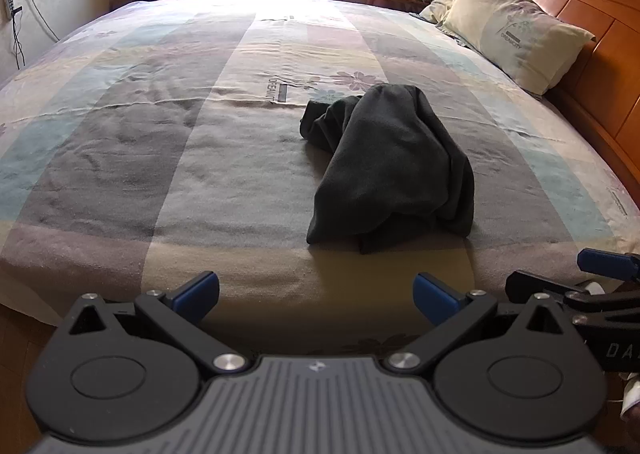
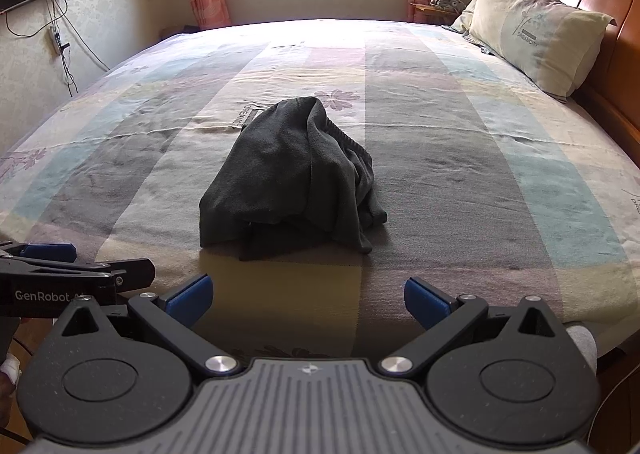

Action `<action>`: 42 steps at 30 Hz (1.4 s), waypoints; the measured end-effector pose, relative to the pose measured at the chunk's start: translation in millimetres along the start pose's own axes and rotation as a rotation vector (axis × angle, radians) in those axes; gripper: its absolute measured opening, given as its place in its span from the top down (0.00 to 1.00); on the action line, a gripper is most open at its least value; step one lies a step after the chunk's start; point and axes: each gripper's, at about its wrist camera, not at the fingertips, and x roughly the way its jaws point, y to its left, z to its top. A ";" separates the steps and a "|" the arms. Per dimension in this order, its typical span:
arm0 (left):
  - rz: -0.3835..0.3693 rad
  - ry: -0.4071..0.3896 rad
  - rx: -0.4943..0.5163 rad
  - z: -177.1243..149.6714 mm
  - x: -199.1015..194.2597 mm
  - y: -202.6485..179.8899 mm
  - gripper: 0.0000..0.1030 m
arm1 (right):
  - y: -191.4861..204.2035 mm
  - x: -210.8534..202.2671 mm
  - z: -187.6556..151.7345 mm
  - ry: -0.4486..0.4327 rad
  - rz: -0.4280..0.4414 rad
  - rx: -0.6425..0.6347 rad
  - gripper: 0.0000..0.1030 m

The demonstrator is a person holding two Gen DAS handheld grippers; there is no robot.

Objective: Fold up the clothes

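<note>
Striped bedspread bears crumpled dark garment.

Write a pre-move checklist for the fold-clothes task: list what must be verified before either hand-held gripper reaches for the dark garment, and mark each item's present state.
1. Left hand-held gripper open and holding nothing: ok.
2. Right hand-held gripper open and holding nothing: ok.
3. Dark garment within view of both cameras, ahead of both grippers: ok.
4. Garment spread flat for folding: not ok; it lies in a crumpled heap.
5. Bare bedspread around the heap for spreading it out: ok.
6. Which edge is the waistband or a hem to grasp: cannot tell for certain; a ribbed edge shows on the heap's right side in the right wrist view.
</note>
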 end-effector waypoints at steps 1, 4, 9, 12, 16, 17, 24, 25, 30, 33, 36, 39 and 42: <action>0.000 0.000 0.000 0.4 0.3 0.2 0.00 | -0.3 0.0 0.7 -0.002 -0.001 0.000 0.00; 0.003 -0.002 0.001 2.3 1.6 1.4 0.00 | -1.4 -0.1 2.5 -0.005 -0.006 -0.002 0.00; 0.007 -0.008 0.006 6.8 5.9 2.4 0.00 | -3.8 3.6 6.0 -0.003 -0.015 -0.004 0.00; -0.004 -0.010 0.006 10.1 10.1 3.1 0.00 | -5.3 10.8 7.3 0.012 -0.021 -0.007 0.00; -0.003 0.000 0.013 16.9 22.4 3.2 0.00 | -9.1 26.3 8.4 0.043 -0.028 -0.007 0.00; -0.002 0.005 0.015 18.8 26.5 3.0 0.00 | -10.2 30.8 9.0 0.050 -0.029 -0.005 0.00; -0.012 0.037 0.024 34.4 57.2 3.8 0.00 | -23.4 65.8 16.1 0.103 -0.035 0.025 0.00; -0.014 0.038 0.024 37.7 60.7 4.1 0.01 | -25.7 70.0 17.8 0.108 -0.035 0.030 0.00; -0.025 0.051 0.023 57.1 80.0 5.1 0.01 | -35.3 87.0 32.9 0.120 -0.056 0.050 0.00; -0.032 0.063 0.034 69.7 92.0 3.3 0.01 | -40.7 94.1 45.3 0.116 -0.066 0.065 0.00; -0.043 0.072 0.058 80.4 102.2 -2.3 0.01 | -46.4 99.7 53.5 0.115 -0.073 0.084 0.00; -0.050 0.078 0.085 90.2 112.1 -10.4 0.01 | -51.8 106.7 59.1 0.126 -0.071 0.100 0.00; -0.057 0.088 0.102 97.3 123.9 -17.8 0.01 | -55.1 113.9 63.1 0.136 -0.068 0.099 0.00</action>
